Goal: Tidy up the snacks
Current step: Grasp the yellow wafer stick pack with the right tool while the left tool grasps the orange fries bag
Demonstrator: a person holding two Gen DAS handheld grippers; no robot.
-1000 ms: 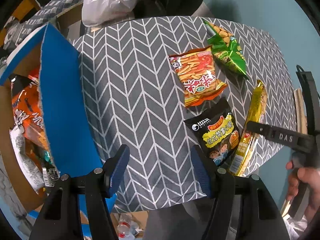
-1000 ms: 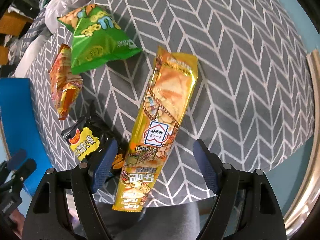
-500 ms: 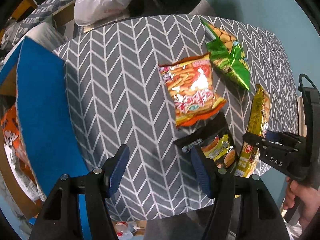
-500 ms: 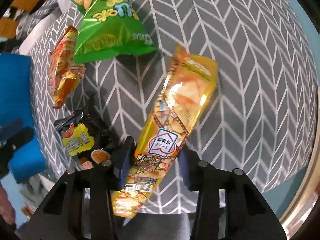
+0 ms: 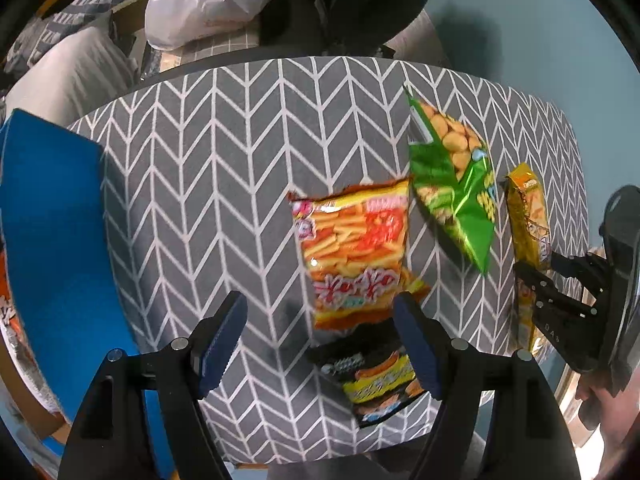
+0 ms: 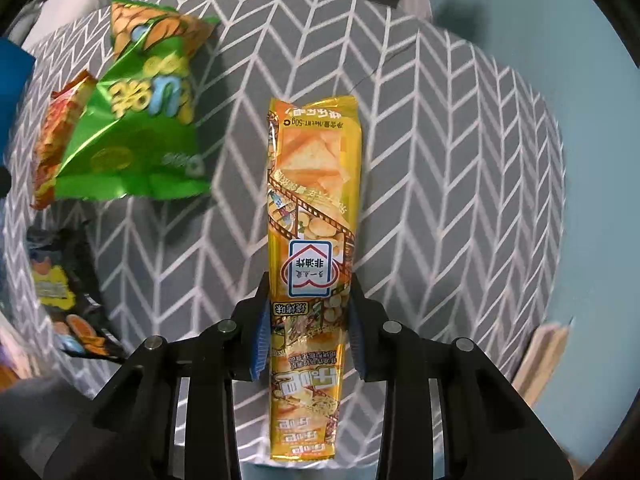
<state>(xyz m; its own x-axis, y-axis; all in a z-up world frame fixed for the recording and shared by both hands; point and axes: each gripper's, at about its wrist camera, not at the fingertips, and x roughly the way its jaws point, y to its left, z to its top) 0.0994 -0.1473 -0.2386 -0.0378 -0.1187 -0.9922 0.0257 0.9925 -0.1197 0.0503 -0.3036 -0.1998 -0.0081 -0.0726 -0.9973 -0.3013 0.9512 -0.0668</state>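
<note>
Over on the near right edge of the table (image 5: 224,168), the right gripper (image 6: 308,324) is clamped on the long yellow snack pack (image 6: 314,216), both pads squeezing it roughly a third of the way up from its near end. So most of the pack sticks out forward and will want to droop. I'd lift it straight up and keep it level, no fast swinging, since foil is slippery and the pinch is on a narrow bit.

Left gripper (image 5: 320,340) is wide open with nothing in it, hovering over the black snack bag (image 5: 376,380), with the orange bag of sticks (image 5: 352,256) just beyond that. Green bag (image 5: 452,184) lies further back, between the orange one and the yellow pack.

For containers, the blue-sided box (image 5: 52,232) sits off the left side of the table. Only a sliver of its inside shows at the frame edge, looks like an orange wrapper in there, but I honestly can't tell what or how full. That's probably where the yellow pack should go, long side down so it lies flat.
</note>
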